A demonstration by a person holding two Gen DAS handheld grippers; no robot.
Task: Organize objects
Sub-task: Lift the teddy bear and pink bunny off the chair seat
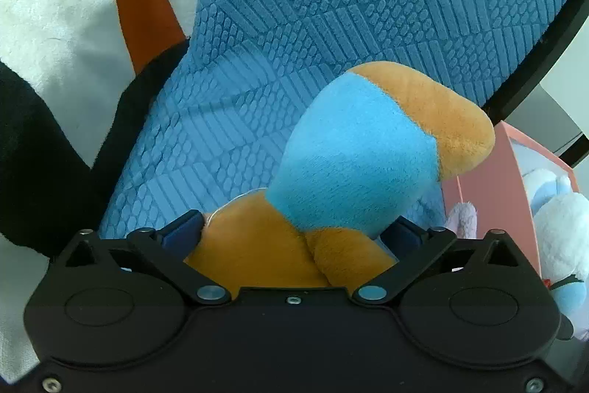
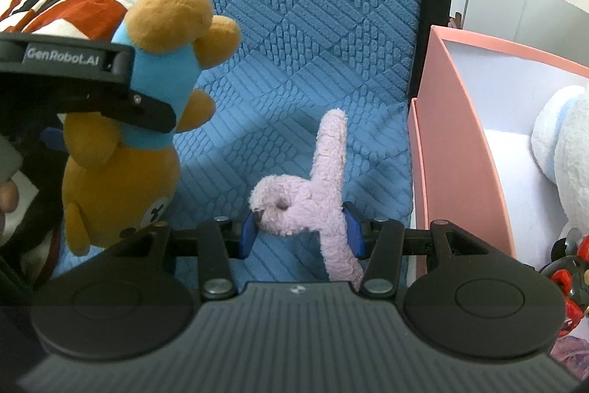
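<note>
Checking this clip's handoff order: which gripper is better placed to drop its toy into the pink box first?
Right, probably. The right gripper, shut on the pink plush, sits beside the pink box. The left gripper holds the bear farther from it.

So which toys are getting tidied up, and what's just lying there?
Being tidied:
- brown plush bear in a blue shirt, held by the left gripper
- fuzzy lilac plush toy, held by the right gripper
- pink cardboard box
- white and pale blue plush inside it

Just there:
- blue textured cushion
- orange, white and black blanket
</note>
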